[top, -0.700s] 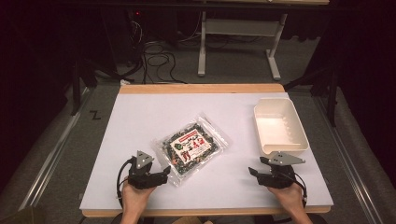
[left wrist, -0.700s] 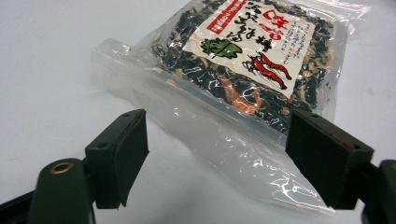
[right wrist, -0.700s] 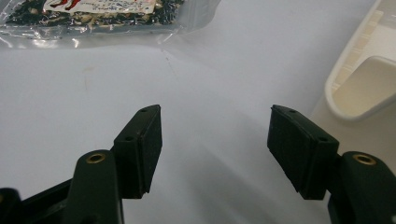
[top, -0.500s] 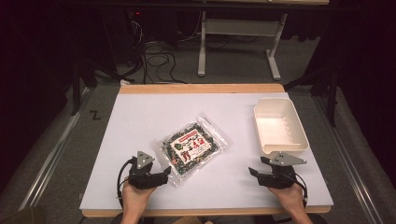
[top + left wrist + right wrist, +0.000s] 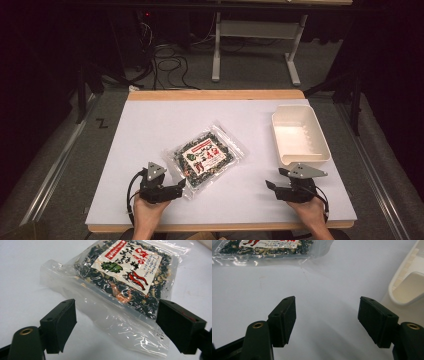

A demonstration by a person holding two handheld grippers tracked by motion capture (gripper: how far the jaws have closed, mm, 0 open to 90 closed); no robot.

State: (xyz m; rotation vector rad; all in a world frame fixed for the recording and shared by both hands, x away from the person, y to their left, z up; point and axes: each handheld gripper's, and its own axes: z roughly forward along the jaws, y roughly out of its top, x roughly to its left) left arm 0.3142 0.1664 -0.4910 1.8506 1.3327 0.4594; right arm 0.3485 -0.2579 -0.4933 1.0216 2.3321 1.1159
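High view: two hand-held grippers rest at the near edge of a white table [image 5: 150, 115] with a clear food bag between them.

Lying flat near the table's middle, the clear bag [image 5: 206, 157] holds dark dried flakes under a red and white label. The left gripper [image 5: 176, 189] sits just beside the bag's near corner, jaws spread wide, the bag's clear edge between them without contact. The right gripper [image 5: 272, 185] also stands agape over bare table, near a cream tray [image 5: 320, 150].
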